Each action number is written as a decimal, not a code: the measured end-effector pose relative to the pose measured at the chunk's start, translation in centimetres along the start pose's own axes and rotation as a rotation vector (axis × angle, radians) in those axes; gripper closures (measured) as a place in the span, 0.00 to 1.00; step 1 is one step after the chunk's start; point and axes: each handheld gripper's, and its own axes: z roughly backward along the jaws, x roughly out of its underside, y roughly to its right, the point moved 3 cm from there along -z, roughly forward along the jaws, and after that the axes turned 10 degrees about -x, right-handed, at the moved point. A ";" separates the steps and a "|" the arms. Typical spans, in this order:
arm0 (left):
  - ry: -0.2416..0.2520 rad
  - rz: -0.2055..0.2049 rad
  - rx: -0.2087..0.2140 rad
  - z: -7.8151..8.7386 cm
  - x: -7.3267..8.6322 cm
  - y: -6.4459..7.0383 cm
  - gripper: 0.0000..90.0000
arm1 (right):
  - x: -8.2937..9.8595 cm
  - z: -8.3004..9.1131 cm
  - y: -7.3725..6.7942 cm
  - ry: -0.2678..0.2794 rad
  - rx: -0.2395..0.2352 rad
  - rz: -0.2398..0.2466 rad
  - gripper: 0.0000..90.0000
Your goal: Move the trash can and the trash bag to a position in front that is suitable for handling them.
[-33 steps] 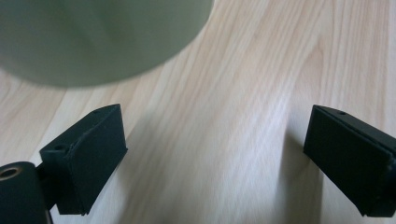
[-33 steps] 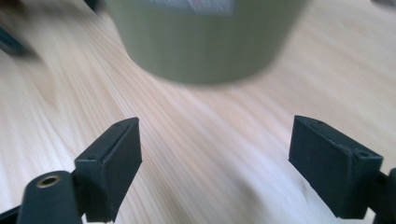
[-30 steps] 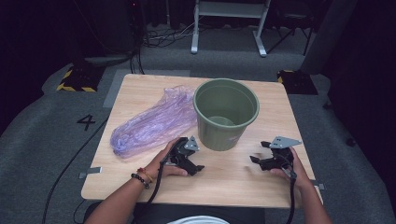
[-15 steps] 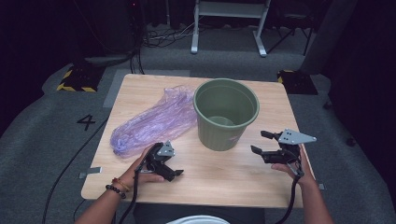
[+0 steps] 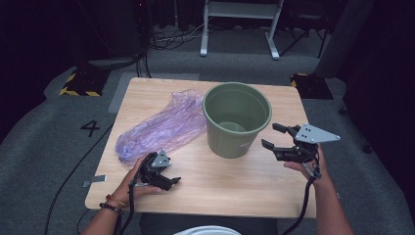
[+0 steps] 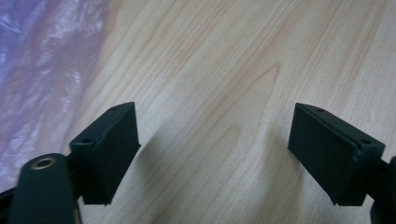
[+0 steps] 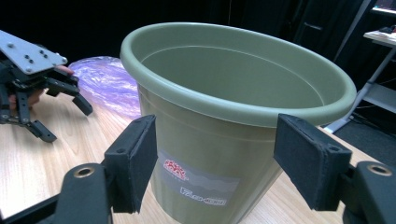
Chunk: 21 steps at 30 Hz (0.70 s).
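A crumpled, translucent purple plastic bag lies on the left half of the light wooden table, its long axis running on a diagonal from the near-left, where one end sits just beside the left hand-held gripper, up toward the far middle, where the other end meets the wall of the olive-green round plastic bucket. The bucket stands upright near the table's centre, mouth up and with nothing visible inside it, a printed label on its near side. The left hand-held gripper rests low by the near-left edge, jaws spread wide and holding nothing; in the left gripper view the bag lies off to the left of its jaws, bare wood between them. The right hand-held gripper is held above the right side of the table, jaws likewise wide apart and holding nothing, aimed at the bucket's side, which stands close ahead between them in the right gripper view. The left hand is judged nearer the bag and the right nearer the bucket; a grasp on the bag's near end would likely call for a turn to the left.
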 end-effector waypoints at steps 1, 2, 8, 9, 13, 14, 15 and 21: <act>0.006 -0.005 -0.007 0.2 0.0 -0.1 0.19 | 0.0 -0.1 0.0 -0.003 0.004 0.002 0.33; 0.011 -0.005 -0.012 0.6 -0.1 -0.2 0.19 | 0.2 -0.1 0.0 0.000 0.000 -0.003 0.33; 0.015 -0.007 -0.101 3.3 0.3 -2.4 0.18 | 2.1 -0.4 0.2 -0.040 -0.014 -0.030 0.33; 0.022 0.001 -0.121 3.9 0.5 -3.0 0.19 | 2.4 -0.4 0.2 -0.042 -0.016 -0.034 0.33; 0.039 0.105 -0.211 5.6 1.8 -5.6 0.21 | 3.8 -0.3 0.3 -0.062 -0.021 -0.061 0.33; 0.026 0.128 -0.230 5.8 2.3 -6.1 0.20 | 4.2 -0.4 0.3 -0.069 -0.022 -0.064 0.33; 0.001 0.145 -0.250 5.8 2.8 -6.7 0.20 | 4.6 -0.4 0.3 -0.075 -0.022 -0.072 0.33; -0.083 0.221 -0.193 4.9 4.7 -8.2 0.38 | 6.3 -0.3 0.5 -0.098 -0.029 -0.108 0.33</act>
